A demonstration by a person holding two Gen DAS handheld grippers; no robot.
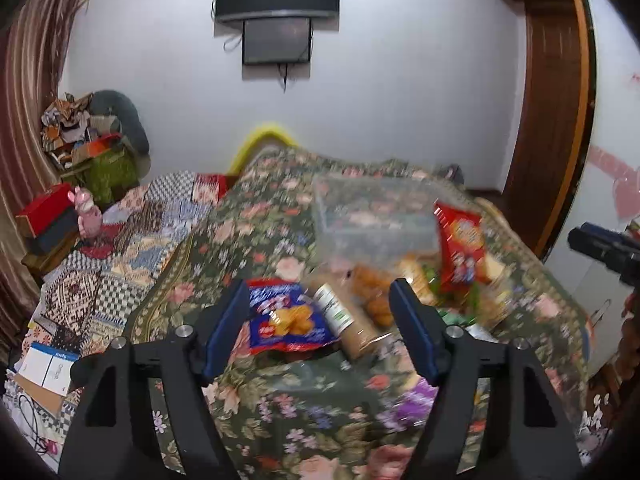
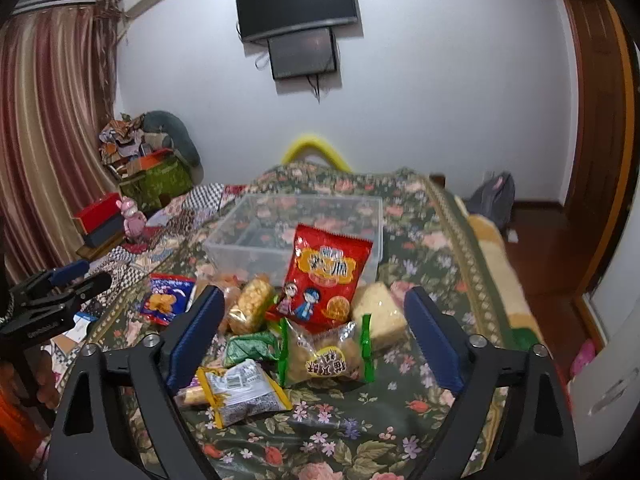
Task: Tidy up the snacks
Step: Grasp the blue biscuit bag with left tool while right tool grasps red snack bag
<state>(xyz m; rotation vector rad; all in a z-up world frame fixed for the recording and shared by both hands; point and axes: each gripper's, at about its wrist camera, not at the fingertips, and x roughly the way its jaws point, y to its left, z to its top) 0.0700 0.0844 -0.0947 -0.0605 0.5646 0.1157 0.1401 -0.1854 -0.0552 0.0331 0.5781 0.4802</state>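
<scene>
Your left gripper (image 1: 320, 312) hangs with its jaws apart, gripping nothing, above the blue-and-red crinkly snack packet (image 1: 290, 318) at the left of the pile. Your right gripper (image 2: 316, 328) is likewise parted and empty, over the clear wrapper with green ends holding a brown pastry (image 2: 328, 354). The tall red snack bag (image 2: 324, 276) leans against the near wall of the clear plastic bin (image 2: 224, 232), farther back on the floral green cloth (image 2: 340, 436).
</scene>
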